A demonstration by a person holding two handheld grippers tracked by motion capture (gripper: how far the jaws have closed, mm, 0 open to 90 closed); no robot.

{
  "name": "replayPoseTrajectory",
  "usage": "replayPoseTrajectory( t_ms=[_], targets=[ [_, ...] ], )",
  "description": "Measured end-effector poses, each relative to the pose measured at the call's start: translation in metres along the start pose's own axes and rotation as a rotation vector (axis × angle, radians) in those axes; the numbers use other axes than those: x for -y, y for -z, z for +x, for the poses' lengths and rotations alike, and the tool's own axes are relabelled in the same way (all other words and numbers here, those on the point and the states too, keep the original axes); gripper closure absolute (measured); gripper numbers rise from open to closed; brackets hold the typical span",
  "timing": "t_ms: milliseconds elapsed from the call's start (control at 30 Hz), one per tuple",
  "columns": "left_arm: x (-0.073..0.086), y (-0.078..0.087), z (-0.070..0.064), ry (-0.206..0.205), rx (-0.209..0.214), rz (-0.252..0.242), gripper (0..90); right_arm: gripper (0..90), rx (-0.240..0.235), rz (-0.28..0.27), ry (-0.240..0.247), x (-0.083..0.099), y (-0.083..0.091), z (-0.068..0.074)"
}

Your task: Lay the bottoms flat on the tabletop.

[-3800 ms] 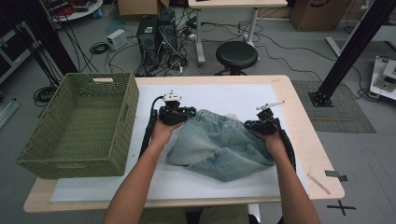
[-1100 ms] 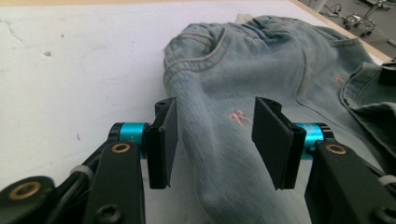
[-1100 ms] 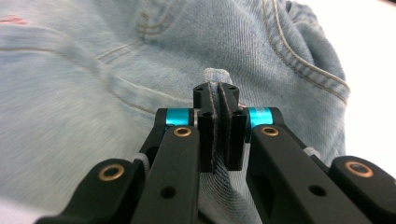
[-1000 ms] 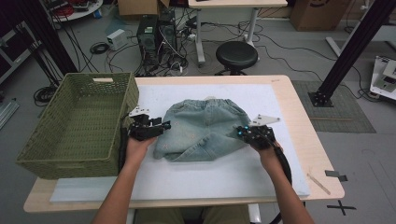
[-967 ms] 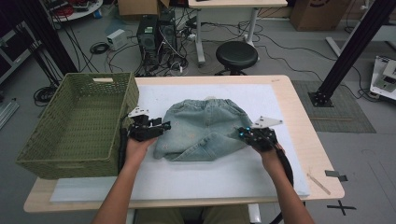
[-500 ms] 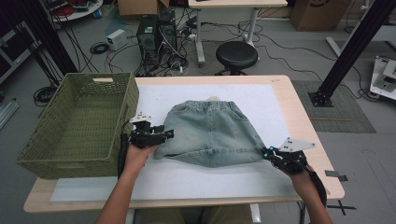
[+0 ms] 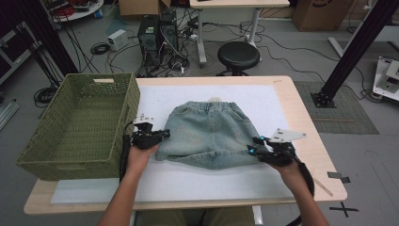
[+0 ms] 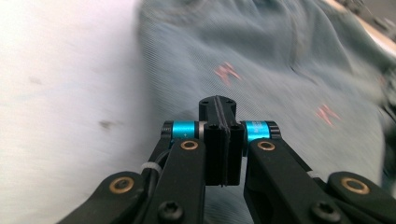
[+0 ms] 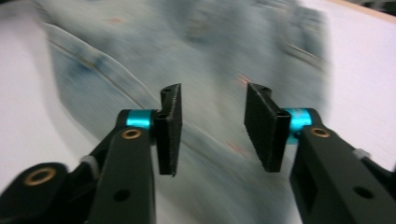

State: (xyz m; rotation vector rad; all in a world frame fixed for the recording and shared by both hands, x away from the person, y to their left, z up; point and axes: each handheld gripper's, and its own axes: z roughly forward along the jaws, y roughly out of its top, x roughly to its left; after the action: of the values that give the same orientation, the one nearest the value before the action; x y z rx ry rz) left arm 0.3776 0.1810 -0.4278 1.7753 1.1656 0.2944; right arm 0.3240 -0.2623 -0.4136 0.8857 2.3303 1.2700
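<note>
Light blue denim shorts [image 7: 209,134] lie spread flat on the white mat [image 7: 188,181], waistband toward the far side. My left gripper [image 7: 161,134] rests at the shorts' left hem corner. In the left gripper view its jaws [image 8: 218,108] are shut over the denim [image 8: 280,56], and I see no cloth between them. My right gripper [image 7: 252,145] sits at the shorts' right hem corner. The right gripper view shows it open [image 9: 212,112] just above the blurred denim [image 9: 210,42], with nothing between the pads.
A green woven basket [image 7: 70,132] stands on the table's left end, close to my left hand. The wooden table edge [image 7: 313,127] runs along the right. A stool [image 7: 238,54] and cables are on the floor beyond the table.
My right gripper pulled the right hem outward, spreading the shorts flat, then came back left and now stands open at the hem. My left gripper has hardly moved.
</note>
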Motion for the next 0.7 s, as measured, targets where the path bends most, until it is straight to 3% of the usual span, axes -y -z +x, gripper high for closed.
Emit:
replayPoseTrajectory(
  t_ms=[67, 133, 233, 300, 400, 467, 600, 700],
  targets=[
    [-0.001, 0.004, 0.004, 0.005, -0.009, -0.016, 89.6, 55.0, -0.059, -0.006, 0.003, -0.009, -0.017, 0.011],
    [0.0, 0.006, 0.004, -0.004, 0.022, -0.024, 89.2, 55.0, -0.111, -0.003, 0.023, -0.017, -0.034, 0.022],
    [0.003, 0.004, 0.002, -0.012, 0.058, -0.005, 75.0, 53.1, -0.196, 0.014, 0.025, -0.024, -0.056, 0.035],
    [0.004, 0.002, 0.0, -0.024, 0.052, 0.01, 65.5, 52.7, -0.244, 0.035, 0.026, -0.026, -0.067, 0.04],
    [0.007, -0.001, -0.002, -0.016, 0.061, 0.025, 55.4, 56.9, -0.264, 0.081, 0.068, -0.027, -0.077, 0.046],
    [0.007, -0.001, -0.003, -0.028, 0.058, 0.033, 53.3, 63.9, -0.272, 0.1, 0.085, -0.025, -0.079, 0.047],
    [0.007, -0.001, -0.003, -0.024, 0.057, 0.029, 53.1, 85.5, -0.289, 0.083, 0.119, -0.021, -0.069, 0.047],
    [0.007, -0.001, -0.004, -0.028, 0.056, 0.028, 52.8, 89.0, -0.312, 0.083, 0.144, -0.016, -0.059, 0.048]
  ],
)
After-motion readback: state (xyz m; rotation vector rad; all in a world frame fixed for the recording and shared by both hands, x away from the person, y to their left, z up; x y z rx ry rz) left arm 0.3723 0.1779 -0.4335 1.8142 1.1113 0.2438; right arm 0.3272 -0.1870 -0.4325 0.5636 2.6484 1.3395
